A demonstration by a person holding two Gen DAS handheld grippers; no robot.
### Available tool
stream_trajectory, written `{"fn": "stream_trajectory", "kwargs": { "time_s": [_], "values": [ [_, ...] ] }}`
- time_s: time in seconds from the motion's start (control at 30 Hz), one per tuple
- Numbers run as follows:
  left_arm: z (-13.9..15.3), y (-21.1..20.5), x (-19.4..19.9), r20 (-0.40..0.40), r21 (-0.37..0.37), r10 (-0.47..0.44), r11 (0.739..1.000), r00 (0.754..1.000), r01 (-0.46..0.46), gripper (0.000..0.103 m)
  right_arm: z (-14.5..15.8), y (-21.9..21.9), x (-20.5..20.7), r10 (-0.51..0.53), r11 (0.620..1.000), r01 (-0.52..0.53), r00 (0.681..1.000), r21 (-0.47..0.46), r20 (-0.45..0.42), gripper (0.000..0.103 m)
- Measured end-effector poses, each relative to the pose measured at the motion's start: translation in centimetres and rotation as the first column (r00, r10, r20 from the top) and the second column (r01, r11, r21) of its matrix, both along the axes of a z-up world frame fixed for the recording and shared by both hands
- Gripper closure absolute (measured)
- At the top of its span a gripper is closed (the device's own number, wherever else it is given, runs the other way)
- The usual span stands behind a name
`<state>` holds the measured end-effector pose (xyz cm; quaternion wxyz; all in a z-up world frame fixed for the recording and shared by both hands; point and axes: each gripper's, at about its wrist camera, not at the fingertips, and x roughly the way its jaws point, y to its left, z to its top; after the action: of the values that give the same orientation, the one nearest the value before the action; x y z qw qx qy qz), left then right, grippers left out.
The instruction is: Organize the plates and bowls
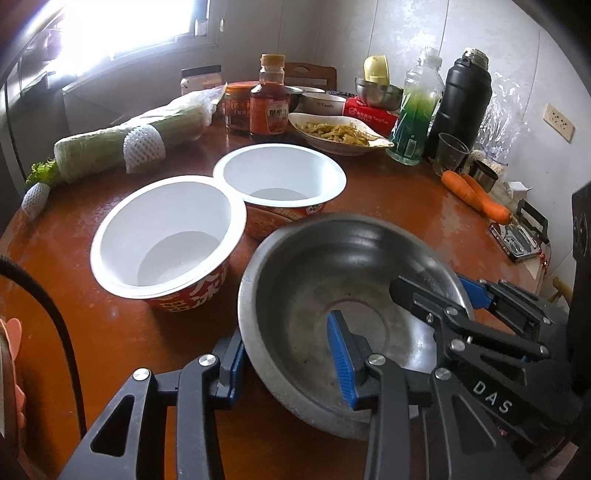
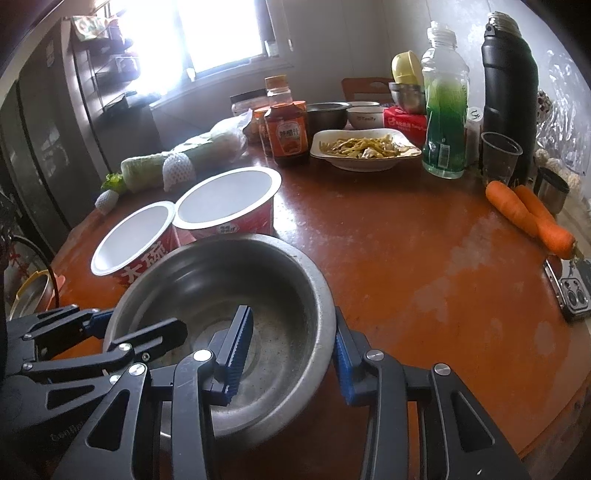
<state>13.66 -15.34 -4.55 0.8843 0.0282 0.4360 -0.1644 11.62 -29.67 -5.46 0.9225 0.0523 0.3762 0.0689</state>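
Your steel bowl (image 1: 343,295) sits empty and scuffed on the table (image 1: 388,199) beside two empty cups (image 1: 166,236). Left gripper (image 1: 288,354) and right gripper (image 2: 291,350) each straddle its rim, pinching it.

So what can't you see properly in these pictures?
- Left wrist view: the outer pad of the left gripper is half hidden behind the metal bowl.
- Right wrist view: the near side of the table is hidden by the right gripper.
- Both views: the window is glared white.
- Left wrist view: the orange thing is cut off by the left edge.
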Motion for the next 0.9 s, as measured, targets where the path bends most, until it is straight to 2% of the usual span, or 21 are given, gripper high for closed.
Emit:
{"fn": "stream_trajectory", "kwargs": {
  "time_s": [0.1, 0.5, 0.9],
  "values": [
    [0.4, 0.5, -0.4, 0.007, -0.004, 0.002, 1.0, 1.0, -0.002, 0.063, 0.2, 0.2, -0.6, 0.012, 1.0, -0.012, 1.0, 0.024, 0.004, 0.061],
    [2.4, 4.0, -2.3, 0.045, -0.03, 0.046, 0.999, 0.998, -0.044, 0.063, 2.0, 3.4, -2.9, 0.061, 0.998, -0.061, 0.998, -0.009, 0.029, 0.061],
    [5.4, 9.5, -5.0, 0.117, -0.046, 0.122, 0.992, 0.986, -0.117, 0.063, 5.1, 9.1, -5.1, 0.17, 0.985, -0.167, 0.982, -0.038, 0.083, 0.06]
  ]
}}
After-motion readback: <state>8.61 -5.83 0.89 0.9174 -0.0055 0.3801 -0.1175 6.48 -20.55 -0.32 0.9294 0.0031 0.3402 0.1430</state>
